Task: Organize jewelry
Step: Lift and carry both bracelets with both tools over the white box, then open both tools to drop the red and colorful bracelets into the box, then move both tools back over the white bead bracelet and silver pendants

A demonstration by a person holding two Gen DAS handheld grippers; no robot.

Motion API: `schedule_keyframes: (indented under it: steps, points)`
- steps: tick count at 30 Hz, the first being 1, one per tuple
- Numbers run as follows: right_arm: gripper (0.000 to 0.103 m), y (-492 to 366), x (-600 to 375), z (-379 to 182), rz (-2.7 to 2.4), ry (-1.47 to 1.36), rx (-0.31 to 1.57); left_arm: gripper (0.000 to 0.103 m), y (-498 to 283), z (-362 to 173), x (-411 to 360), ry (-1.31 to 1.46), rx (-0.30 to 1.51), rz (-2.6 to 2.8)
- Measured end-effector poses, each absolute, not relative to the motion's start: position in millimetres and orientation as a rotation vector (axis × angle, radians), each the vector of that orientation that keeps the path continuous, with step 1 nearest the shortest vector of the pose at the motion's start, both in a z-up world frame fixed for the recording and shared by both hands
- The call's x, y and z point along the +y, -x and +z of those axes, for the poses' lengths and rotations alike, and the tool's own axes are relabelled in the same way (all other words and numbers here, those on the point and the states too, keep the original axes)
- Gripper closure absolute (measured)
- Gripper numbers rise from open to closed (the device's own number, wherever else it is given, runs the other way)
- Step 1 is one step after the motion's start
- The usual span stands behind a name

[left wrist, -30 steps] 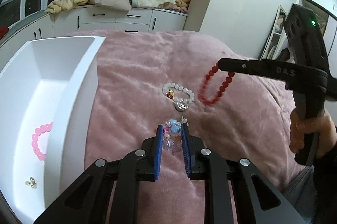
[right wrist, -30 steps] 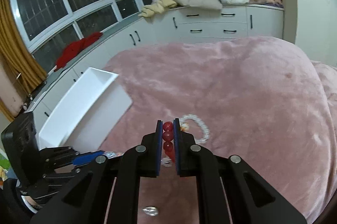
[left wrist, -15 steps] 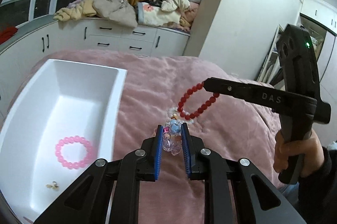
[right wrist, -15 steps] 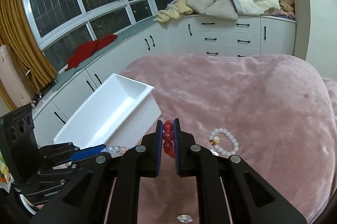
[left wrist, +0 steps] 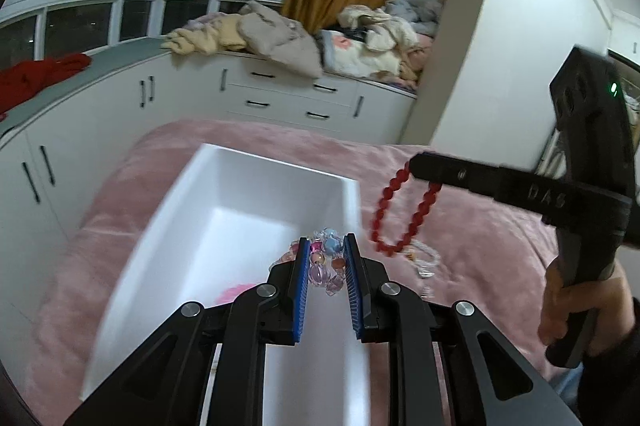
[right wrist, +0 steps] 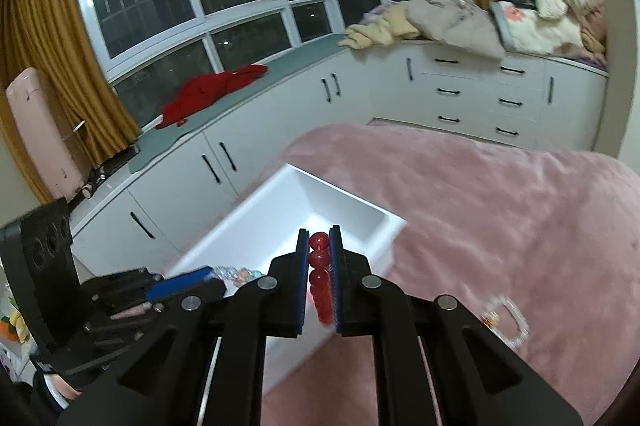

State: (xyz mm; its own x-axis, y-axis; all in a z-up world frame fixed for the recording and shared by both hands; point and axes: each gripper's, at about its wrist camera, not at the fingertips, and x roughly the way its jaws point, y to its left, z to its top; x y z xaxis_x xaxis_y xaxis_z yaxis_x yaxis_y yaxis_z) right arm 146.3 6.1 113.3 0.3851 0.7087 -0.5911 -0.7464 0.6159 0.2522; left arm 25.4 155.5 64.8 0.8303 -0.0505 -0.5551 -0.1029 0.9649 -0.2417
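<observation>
My left gripper [left wrist: 326, 246] is shut on a clear multicoloured bead bracelet [left wrist: 325, 262] and holds it over the open white box [left wrist: 224, 182]. My right gripper [right wrist: 319, 238] is shut on a red bead bracelet [right wrist: 319, 276], which hangs in a loop [left wrist: 396, 214] just right of the box's right wall. The white box also shows in the right wrist view [right wrist: 344, 202], below the red beads. A pink bracelet [left wrist: 234, 293] lies inside the box, partly hidden by my left fingers. A clear white bead bracelet [right wrist: 505, 318] lies on the pink blanket [right wrist: 500, 206].
White cabinets with black handles [right wrist: 472, 94] stand beyond the bed, with piled clothes [left wrist: 280, 34] on top. A white wall corner [left wrist: 480, 66] rises at the right. The person's hand [left wrist: 576, 306] holds the right gripper's handle.
Both grippers have risen and moved left toward the white box, each still carrying its bracelet. The left one now hangs over the box; the white bead bracelet stays on the blanket.
</observation>
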Motion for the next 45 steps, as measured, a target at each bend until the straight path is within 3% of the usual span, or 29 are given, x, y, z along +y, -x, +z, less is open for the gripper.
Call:
schedule_keyframes:
  steps: [7, 22, 29, 31, 34, 36, 40, 42, 45]
  points:
    - [0.093, -149.4, 66.8, 104.8, 0.977, 0.121, 0.747, 0.081, -28.8, 47.3, 193.7, 0.301, 0.683, 0.083]
    - [0.092, -162.8, 140.5, 25.9, 0.904, 0.319, 0.885, 0.080, -65.1, -4.6, 208.6, 0.226, 0.884, 0.190]
    - [0.090, -165.8, 140.5, 18.4, 0.910, 0.335, 0.897, 0.072, -66.3, -3.8, 212.4, 0.231, 0.879, 0.207]
    - [0.087, -164.8, 139.1, 20.7, 0.921, 0.329, 0.895, 0.070, -65.4, -1.8, 210.0, 0.226, 0.874, 0.208]
    - [0.072, -164.3, 133.1, 30.2, 0.931, 0.319, 0.873, 0.061, -63.3, 2.2, 208.1, 0.226, 0.861, 0.210]
    - [0.066, -163.4, 127.3, 39.1, 0.944, 0.300, 0.851, 0.038, -62.4, 5.7, 206.5, 0.208, 0.844, 0.239]
    - [0.057, -163.5, 108.6, 63.2, 0.969, 0.254, 0.797, 0.034, -57.8, 10.5, 204.0, 0.203, 0.833, 0.252]
    - [0.040, -163.8, 98.1, 75.8, 0.976, 0.240, 0.771, 0.031, -56.6, 12.4, 203.0, 0.203, 0.825, 0.247]
    - [0.037, -163.9, 75.1, 95.2, 0.972, 0.242, 0.725, 0.027, -54.0, 19.7, 195.2, 0.184, 0.791, 0.223]
